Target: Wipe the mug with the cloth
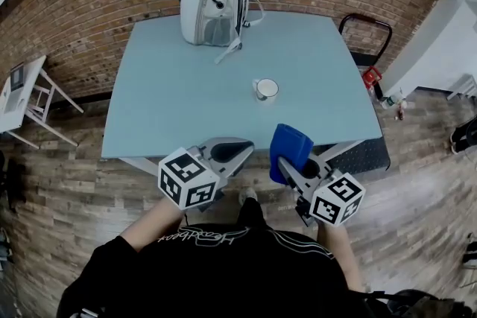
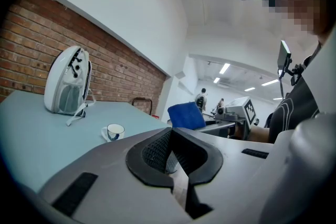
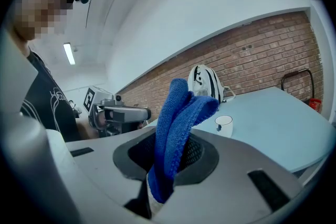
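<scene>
Cloth [image 1: 289, 147] is pinched in the right gripper [image 1: 297, 166]. Its jaws squeeze the blue fold, and most of the cloth sticks up past them. The left gripper [image 1: 240, 149] has its jaws shut tight with nothing between them. Both grippers hang at the near edge of the table [image 1: 164, 100], close to the person's body.

The mug [image 1: 266, 90] stands upright near the middle of the table, mouth up, with its handle on the left in the head view. It is well apart from both grippers. Nothing touches it.

I think the wiping has not started yet. The cloth is ready, and the step now is getting over to the mug.

Next, the right gripper needs to go forward across the table until the cloth meets the mug. The mug looks small and light, so a push from the cloth could slide it or tip it. The left gripper may need to open and hold the mug by its rim or handle to keep it steady. That is my guess, not a thing I can see.

Now the count:
- One mug.
- One blue cloth.
- Two grippers, each with one marker cube.
- One table.
- One white bag [image 1: 212, 0], at the far edge by the brick wall.
- One black chair [image 1: 366, 32], past the table's right corner.
</scene>
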Action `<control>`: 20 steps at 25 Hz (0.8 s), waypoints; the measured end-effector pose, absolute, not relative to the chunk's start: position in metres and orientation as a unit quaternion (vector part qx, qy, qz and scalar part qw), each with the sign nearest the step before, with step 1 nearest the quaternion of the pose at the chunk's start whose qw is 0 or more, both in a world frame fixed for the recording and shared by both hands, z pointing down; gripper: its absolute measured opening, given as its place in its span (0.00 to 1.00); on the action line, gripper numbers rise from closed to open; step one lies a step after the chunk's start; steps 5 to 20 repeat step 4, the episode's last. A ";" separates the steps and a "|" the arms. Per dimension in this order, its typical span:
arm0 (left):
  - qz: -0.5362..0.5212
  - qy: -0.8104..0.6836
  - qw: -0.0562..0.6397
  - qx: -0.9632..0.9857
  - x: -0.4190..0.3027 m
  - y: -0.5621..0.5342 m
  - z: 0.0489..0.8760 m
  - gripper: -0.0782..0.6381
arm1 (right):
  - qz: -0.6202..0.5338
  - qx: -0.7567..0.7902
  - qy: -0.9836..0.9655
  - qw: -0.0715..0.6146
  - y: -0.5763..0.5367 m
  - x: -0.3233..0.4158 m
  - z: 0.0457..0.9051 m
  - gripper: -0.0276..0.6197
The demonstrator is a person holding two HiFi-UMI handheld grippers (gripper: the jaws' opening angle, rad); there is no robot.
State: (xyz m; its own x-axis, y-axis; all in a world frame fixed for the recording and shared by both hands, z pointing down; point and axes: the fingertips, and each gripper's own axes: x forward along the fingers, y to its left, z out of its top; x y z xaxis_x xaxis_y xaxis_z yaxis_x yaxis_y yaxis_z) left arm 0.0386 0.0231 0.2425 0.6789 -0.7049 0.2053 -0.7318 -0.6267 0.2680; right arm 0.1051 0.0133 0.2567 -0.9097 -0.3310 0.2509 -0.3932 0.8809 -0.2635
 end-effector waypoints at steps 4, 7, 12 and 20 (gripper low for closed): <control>0.041 -0.398 0.168 0.901 0.037 0.020 0.243 0.12 | 0.161 0.189 -0.964 0.095 0.009 0.102 0.257 0.14; 0.041 -0.398 0.168 0.901 0.037 0.020 0.243 0.12 | 0.161 0.189 -0.964 0.095 0.009 0.102 0.257 0.14; 0.041 -0.398 0.168 0.901 0.037 0.020 0.243 0.12 | 0.161 0.189 -0.964 0.095 0.009 0.102 0.257 0.14; 0.041 -0.398 0.168 0.901 0.037 0.020 0.243 0.12 | 0.161 0.189 -0.964 0.095 0.009 0.102 0.257 0.14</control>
